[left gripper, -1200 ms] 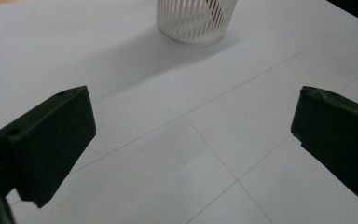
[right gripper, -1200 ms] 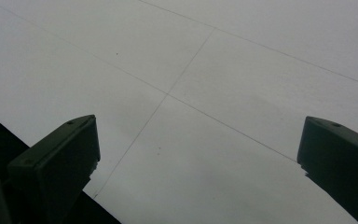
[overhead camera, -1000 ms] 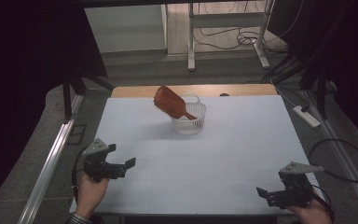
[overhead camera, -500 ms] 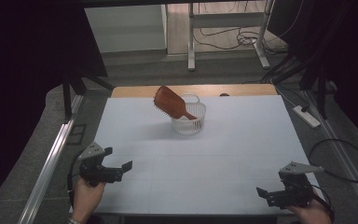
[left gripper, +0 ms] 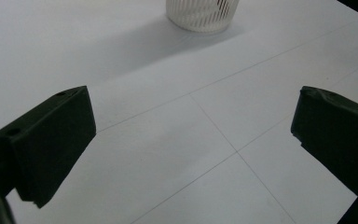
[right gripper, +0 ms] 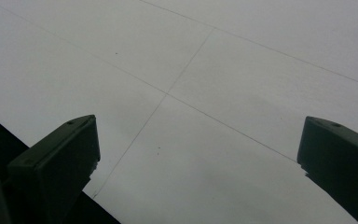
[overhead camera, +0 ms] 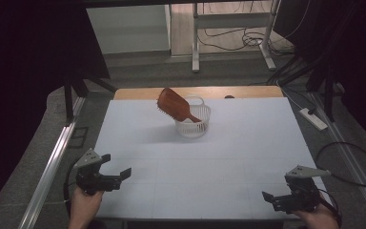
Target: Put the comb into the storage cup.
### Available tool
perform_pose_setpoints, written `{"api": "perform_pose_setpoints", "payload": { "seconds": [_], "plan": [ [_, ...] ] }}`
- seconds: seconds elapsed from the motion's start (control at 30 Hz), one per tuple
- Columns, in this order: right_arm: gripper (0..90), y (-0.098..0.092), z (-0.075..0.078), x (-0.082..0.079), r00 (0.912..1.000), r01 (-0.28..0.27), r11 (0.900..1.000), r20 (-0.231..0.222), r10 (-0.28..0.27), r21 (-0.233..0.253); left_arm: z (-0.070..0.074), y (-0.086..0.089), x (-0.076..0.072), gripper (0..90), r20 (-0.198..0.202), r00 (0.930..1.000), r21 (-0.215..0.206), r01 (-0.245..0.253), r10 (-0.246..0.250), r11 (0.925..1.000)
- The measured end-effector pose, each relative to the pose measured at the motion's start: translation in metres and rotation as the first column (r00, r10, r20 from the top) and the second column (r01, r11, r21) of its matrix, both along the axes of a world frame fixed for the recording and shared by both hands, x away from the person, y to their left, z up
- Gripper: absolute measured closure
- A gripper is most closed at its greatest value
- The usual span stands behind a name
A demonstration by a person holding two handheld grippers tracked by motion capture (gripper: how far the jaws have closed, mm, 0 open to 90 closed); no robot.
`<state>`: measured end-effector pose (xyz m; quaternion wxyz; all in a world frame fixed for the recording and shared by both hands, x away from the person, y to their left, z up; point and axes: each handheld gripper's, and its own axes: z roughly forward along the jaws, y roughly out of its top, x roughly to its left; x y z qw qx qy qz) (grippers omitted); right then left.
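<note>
Near the front edge of the white table (overhead camera: 238,157), the left gripper (overhead camera: 116,167) and the right gripper (overhead camera: 267,196) are hovering with jaws spread wide, gripping nothing. Well beyond them, toward the far edge, a brown hairbrush (overhead camera: 174,105) is leaning tilted in a white slatted basket (overhead camera: 194,128), its handle down inside

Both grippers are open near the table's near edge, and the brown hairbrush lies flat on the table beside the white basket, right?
Not quite. In the high view the brown hairbrush leans in the white basket, its handle inside and its head out over the rim. The left gripper and right gripper are open near that edge.
</note>
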<state>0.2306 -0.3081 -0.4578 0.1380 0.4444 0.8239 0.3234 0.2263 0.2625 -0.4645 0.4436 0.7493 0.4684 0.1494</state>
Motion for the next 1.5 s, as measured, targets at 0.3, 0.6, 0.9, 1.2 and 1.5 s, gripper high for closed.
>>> {"api": "perform_pose_setpoints", "payload": {
  "seconds": [0.3,0.6,0.9,1.2,1.5],
  "plan": [
    [0.0,0.0,0.0,0.0,1.0,0.001,1.0,-0.001,-0.001,-0.001,-0.001,0.003,-0.006,0.0,-0.001,1.0,0.002,-0.008,0.008,1.0],
    [0.0,0.0,0.0,0.0,1.0,0.002,1.0,-0.001,-0.002,-0.002,-0.003,0.006,-0.011,0.0,-0.007,0.9999,0.003,-0.014,0.014,0.9999],
    [0.0,0.0,0.0,0.0,1.0,0.001,1.0,0.0,-0.001,-0.004,-0.005,0.008,-0.017,0.0,-0.013,0.9997,0.006,-0.018,0.018,0.9998],
    [0.0,0.0,0.0,0.0,1.0,0.003,1.0,-0.001,-0.003,-0.004,-0.006,0.012,-0.023,0.0,-0.018,0.9995,0.01,-0.025,0.026,0.9996],
    [0.0,0.0,0.0,0.0,1.0,0.003,1.0,-0.002,-0.003,-0.004,-0.007,0.015,-0.029,0.0,-0.022,0.999,0.008,-0.038,0.038,0.9993]
  ]
}}
